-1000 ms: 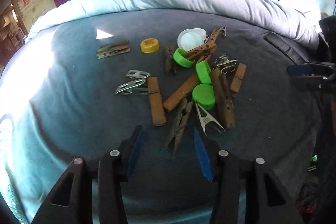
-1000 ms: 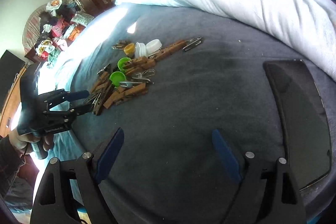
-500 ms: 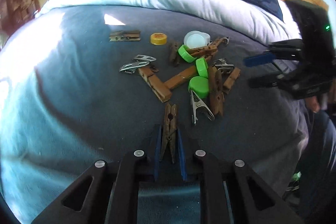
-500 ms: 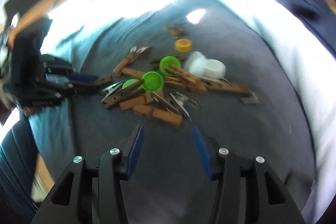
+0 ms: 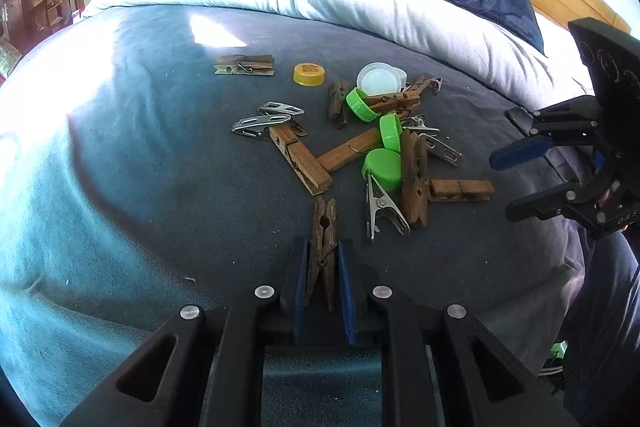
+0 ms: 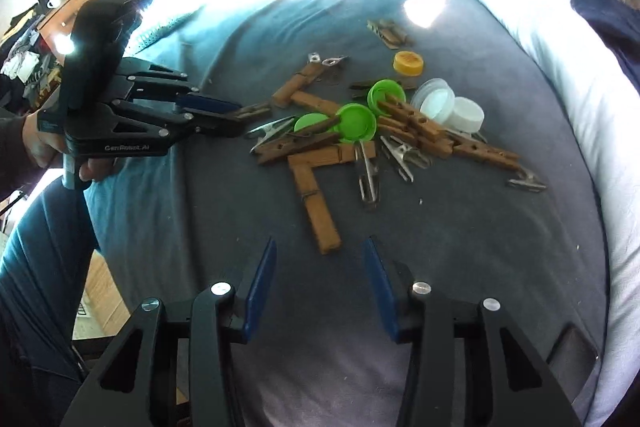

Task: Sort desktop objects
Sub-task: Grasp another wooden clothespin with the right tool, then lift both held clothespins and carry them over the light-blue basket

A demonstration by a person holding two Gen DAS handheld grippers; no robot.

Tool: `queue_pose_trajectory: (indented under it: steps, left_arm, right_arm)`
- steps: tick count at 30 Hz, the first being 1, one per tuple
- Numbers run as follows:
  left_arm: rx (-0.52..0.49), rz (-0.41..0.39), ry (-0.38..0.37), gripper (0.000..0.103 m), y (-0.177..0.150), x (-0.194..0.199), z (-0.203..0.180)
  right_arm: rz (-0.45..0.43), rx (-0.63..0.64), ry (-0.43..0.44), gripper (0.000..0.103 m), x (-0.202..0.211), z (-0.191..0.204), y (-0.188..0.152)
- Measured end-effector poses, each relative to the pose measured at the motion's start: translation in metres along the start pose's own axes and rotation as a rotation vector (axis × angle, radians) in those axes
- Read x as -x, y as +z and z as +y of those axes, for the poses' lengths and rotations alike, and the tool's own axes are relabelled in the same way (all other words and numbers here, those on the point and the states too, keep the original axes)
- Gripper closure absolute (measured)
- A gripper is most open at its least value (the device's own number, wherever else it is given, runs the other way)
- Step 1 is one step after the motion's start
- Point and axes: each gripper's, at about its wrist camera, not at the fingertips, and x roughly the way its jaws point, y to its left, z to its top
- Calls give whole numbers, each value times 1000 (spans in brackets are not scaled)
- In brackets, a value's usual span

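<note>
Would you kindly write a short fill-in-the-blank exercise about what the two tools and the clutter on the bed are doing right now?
The left tool is shut on a weathered wooden ____.
The right tool has its jaws ____.
The lone round yellow plastic bottle cap lies beside two ____ caps.
The three bright bottle caps amid the pile are ____.

Missing words: clothespin; open; white; green

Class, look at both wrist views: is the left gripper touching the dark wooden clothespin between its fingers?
Touching. The left wrist view shows the left gripper shut on the dark wooden clothespin, both blue pads pressed against its sides.
</note>
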Motion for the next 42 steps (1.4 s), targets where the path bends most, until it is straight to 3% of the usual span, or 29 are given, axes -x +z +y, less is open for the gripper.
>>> queue_pose_trajectory:
  steps: [3,8,16,17,18,19,23,29,34,42]
  left_arm:
    - [-2,1,5,87,1,0,-1]
    - [13,-5,11,87,0,0,0]
    - [9,-9,77,87,2,-1,-7]
    - [10,-9,89,87,2,0,-9]
    - [16,-10,96,87,2,2,-11]
    - [23,-13,99,88,1,4,-11]
    - [79,-28,126,88,-5,14,-12]
    - [145,-61,254,88,-11,29,-16]
    - [172,-77,346,88,-8,40,-23]
    - [182,-91,367,87,-7,46,-33]
  right_arm:
    - [-16,1,16,57,-9,1,8]
    - [-2,20,-30,61,-33,4,11]
    - [-45,-77,-100,60,-38,8,-1]
    - [-47,-94,-112,64,-36,8,-2]
    - [-57,-110,-116,86,-33,9,-3]
    - [-63,-127,-104,90,-31,9,-5]
    - [-113,-217,-119,90,-15,7,-21]
    - [-157,-387,-198,90,1,7,-45]
    - [-184,-456,-237,90,5,10,-47]
    - [-217,-496,-254,90,15,15,-46]
